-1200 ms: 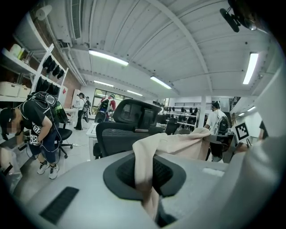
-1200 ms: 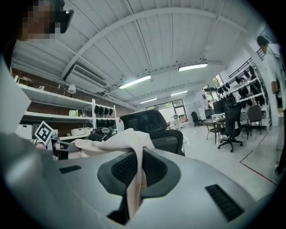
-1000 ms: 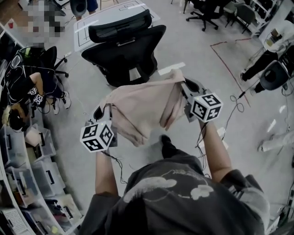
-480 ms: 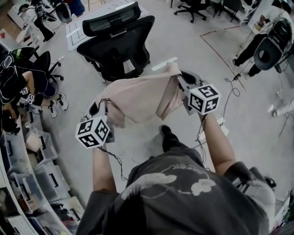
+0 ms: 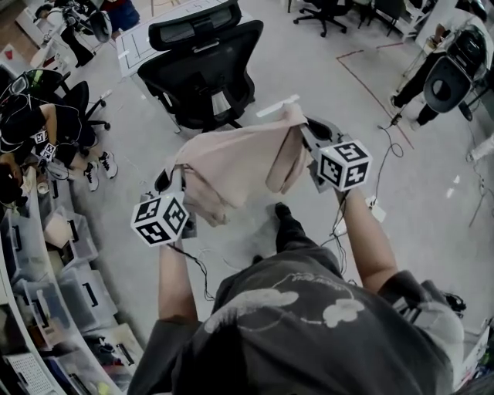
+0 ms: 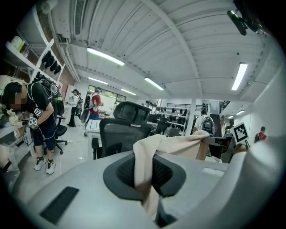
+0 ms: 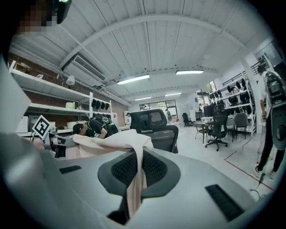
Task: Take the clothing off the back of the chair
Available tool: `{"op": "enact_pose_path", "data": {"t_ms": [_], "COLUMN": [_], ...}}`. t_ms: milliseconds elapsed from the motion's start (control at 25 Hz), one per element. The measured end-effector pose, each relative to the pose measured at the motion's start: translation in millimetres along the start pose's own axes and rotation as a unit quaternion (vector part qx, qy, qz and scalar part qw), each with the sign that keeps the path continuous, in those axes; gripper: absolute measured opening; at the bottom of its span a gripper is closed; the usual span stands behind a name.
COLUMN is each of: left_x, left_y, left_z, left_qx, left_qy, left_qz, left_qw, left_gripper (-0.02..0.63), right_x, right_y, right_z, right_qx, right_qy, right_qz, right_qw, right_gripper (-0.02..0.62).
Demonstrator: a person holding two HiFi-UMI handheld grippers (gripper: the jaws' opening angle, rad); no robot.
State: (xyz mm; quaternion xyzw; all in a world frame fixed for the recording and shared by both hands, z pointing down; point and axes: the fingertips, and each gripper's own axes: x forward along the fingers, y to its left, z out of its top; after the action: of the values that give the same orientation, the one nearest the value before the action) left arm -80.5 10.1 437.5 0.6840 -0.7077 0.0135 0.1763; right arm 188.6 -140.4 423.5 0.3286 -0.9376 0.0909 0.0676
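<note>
A pale pink garment (image 5: 231, 166) hangs stretched between my two grippers, off the black office chair (image 5: 204, 69), which stands apart beyond it. My left gripper (image 5: 176, 179) is shut on the garment's left end, and the cloth (image 6: 145, 156) is pinched between its pads. My right gripper (image 5: 303, 133) is shut on the right end, where the cloth (image 7: 134, 179) runs down between its pads. The chair (image 6: 120, 134) shows behind the garment in the left gripper view. In the right gripper view the chair (image 7: 154, 129) also stands behind it.
A white board (image 5: 154, 38) lies behind the chair. At the left a person (image 5: 31, 131) sits by another chair, with storage bins (image 5: 46, 285) below. Cables (image 5: 394, 154) trail on the floor at the right. More office chairs (image 5: 324, 11) stand at the top right.
Both grippers have carried the garment a little further back from the chair. Both grips stay the same.
</note>
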Motion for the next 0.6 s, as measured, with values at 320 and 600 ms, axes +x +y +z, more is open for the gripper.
{"op": "enact_pose_path", "data": {"t_ms": [320,600], "left_x": [-32,-49], "left_y": [1,5], "left_z": [-9,-7], "left_qx": [0.005,0.005], "left_qy": [-0.003,-0.006], "left_qz": [-0.002,0.000], "left_qw": [1.0000,1.0000], "left_gripper": [0.005,0.005], "right_x": [-21,-30], "right_y": [24,40], "right_z": [-8,-7], "right_qx": [0.006,0.009], "right_qy": [-0.008,-0.014], "right_qz": [0.003,0.008], "right_qw": [1.000,1.000], "right_gripper": [0.000,0.000]}}
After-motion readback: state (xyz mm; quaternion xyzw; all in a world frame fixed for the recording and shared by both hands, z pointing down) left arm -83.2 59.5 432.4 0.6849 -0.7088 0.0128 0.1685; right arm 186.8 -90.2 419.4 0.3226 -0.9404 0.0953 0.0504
